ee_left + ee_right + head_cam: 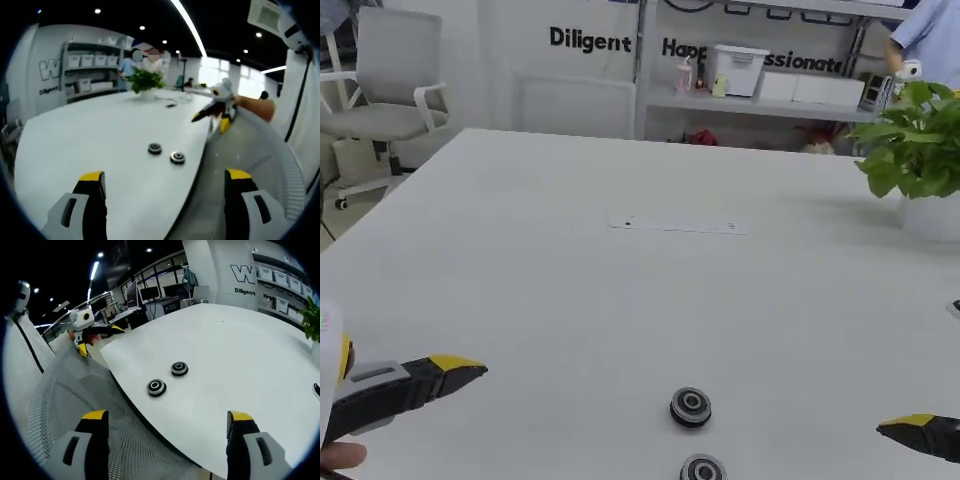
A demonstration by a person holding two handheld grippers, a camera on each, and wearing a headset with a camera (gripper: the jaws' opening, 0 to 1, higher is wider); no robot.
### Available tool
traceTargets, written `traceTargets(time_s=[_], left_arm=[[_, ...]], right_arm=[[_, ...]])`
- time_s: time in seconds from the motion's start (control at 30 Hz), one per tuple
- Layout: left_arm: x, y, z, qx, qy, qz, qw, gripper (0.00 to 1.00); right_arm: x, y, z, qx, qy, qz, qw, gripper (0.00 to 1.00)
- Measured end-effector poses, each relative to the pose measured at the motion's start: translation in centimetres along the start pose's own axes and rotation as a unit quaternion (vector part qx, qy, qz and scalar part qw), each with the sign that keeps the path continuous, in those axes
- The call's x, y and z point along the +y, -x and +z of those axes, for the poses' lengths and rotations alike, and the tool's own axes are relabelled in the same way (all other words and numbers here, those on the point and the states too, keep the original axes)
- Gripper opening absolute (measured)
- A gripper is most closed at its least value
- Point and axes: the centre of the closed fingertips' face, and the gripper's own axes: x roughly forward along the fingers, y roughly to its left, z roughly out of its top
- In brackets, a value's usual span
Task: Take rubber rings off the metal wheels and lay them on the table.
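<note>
Head view: farther wheel and nearer wheel at near edge of tabletop, rubber rings not yet removed. Left hand-held gripper, right hand-held gripper: jaws apart, empty, flanking wheels. Step: approach. Next: steady one wheel, pinch ring, peel.

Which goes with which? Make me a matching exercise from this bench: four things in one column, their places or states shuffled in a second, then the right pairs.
Column A
1. potted plant
2. office chair
3. farther metal wheel
4. left gripper

Column B
a. fingers apart, holding nothing
b. lying flat near the near edge of the table
c. off the table, beyond its far left corner
d. on the table's far right side

Pairs: 1-d, 2-c, 3-b, 4-a
</note>
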Motion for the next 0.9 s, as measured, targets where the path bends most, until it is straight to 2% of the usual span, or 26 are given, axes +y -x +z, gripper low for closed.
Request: traceTargets(time_s=[0.23,0.37,0.53,0.73,0.9], left_arm=[[-0.4,-0.3,0.5,-0.012,0.017,0.000,0.9998,1.00],[-0.4,-0.8,0.3,-0.005,0.021,0.003,0.9998,1.00],[-0.4,-1.0,0.2,0.004,0.026,0.012,0.9996,1.00],[-0.2,-1.2,0.0,0.014,0.026,0.012,0.9995,1.00],[0.1,-1.7,0.7,0.005,0.025,0.013,0.9996,1.00]], right_arm=[[-0.3,0.0,-0.4,0.010,0.001,0.003,0.9999,0.93],[-0.2,-0.2,0.0,-0.005,-0.007,0.016,0.9998,0.93],[-0.1,-0.7,-0.4,0.014,0.006,0.034,0.9993,0.92],[0.2,-0.9,0.4,0.011,0.014,0.050,0.9986,0.92],[0.1,-1.1,0.7,0.009,0.021,0.057,0.9981,0.92]])
